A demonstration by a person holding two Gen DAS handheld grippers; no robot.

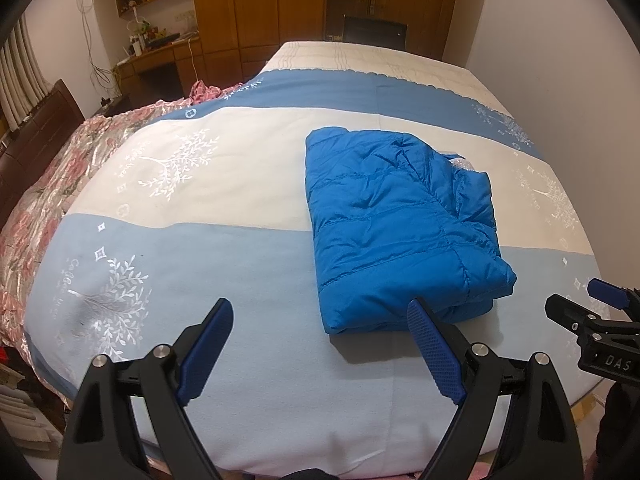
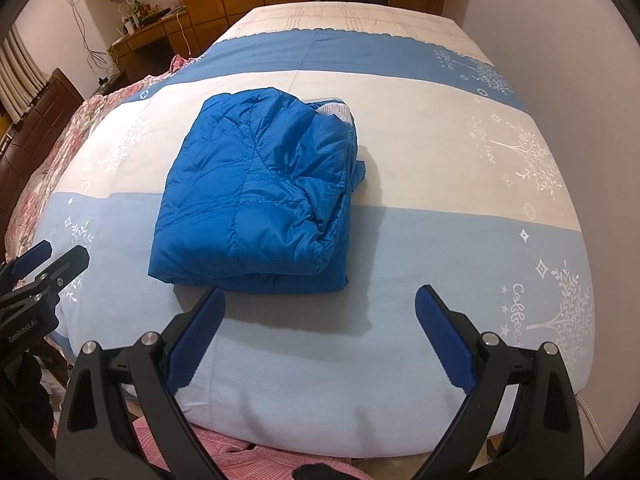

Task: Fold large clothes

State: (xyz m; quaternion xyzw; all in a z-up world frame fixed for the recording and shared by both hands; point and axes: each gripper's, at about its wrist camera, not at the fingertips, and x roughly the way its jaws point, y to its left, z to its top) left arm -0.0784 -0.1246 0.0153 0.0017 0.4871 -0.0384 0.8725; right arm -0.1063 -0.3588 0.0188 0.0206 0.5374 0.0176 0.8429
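Folded blue jacket (image 1: 400,232) sits on the bed (image 1: 240,248), both grippers hanging back with jaws apart

And the jacket lies as a puffy rectangle across the cream and pale-blue bands, stacked layers showing along its right edge and a scrap of white lining poking out at its far corner. The risk, I'd say: that slick padded stack springs open or slides if nudged from the near edge, and the loose right-hand layers could splay. Left gripper (image 1: 320,340) is tilted down, just short of the jacket's near-left corner, empty, fingers spread wide. Right gripper (image 2: 320,328) is angled down near the jacket's near edge, likewise spread and holding nothing
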